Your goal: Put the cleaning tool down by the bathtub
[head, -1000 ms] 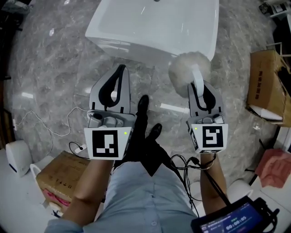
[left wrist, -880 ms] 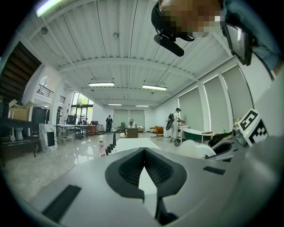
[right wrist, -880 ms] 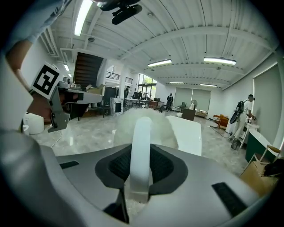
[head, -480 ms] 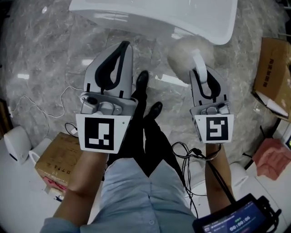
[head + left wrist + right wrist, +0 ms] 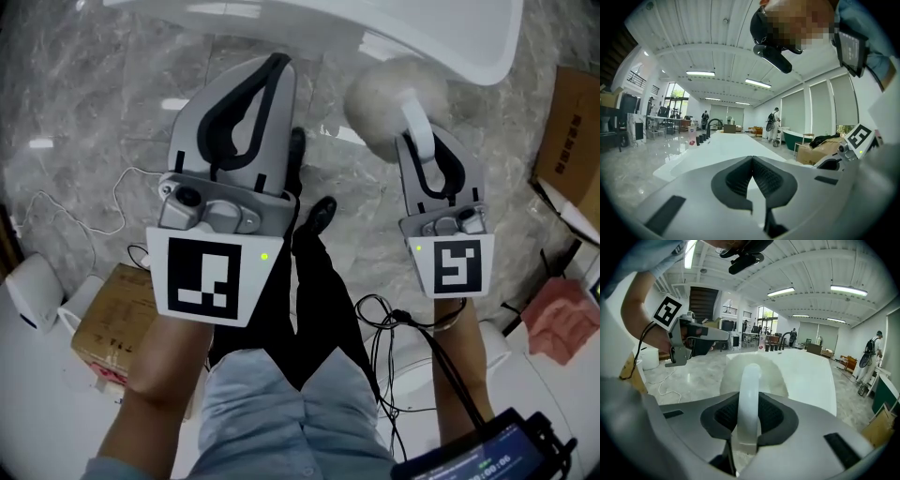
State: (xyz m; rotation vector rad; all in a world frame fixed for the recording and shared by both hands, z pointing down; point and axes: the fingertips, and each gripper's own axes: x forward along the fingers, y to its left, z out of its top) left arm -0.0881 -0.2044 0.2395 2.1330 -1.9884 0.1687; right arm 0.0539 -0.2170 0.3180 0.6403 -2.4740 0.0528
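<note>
So the only real container here is the white bathtub (image 5: 422,28) along the top of the head view. The left gripper view shows a few small bottles (image 5: 696,138) standing on its far rim, next to a dark faucet (image 5: 712,125). There's a cardboard box (image 5: 98,323) on the marble floor (image 5: 84,112) at lower left and another box (image 5: 574,131) off to the right; can't tell what's in either one.

Both forearms are stretched out in front of the person, marker cubes nearest the camera and jaws aimed at the tub. The left hand-held gripper (image 5: 277,62) has its jaws pressed together on nothing. The right hand-held gripper (image 5: 419,141) tips downward a bit and is clamped on the white handle of the cleaning tool (image 5: 389,98).

The handle runs straight out along the line of the jaws. Its fluffy white head leads toward the tub, over the floor just short of the tub's edge. Can't say if the fluff touches the floor.
</note>
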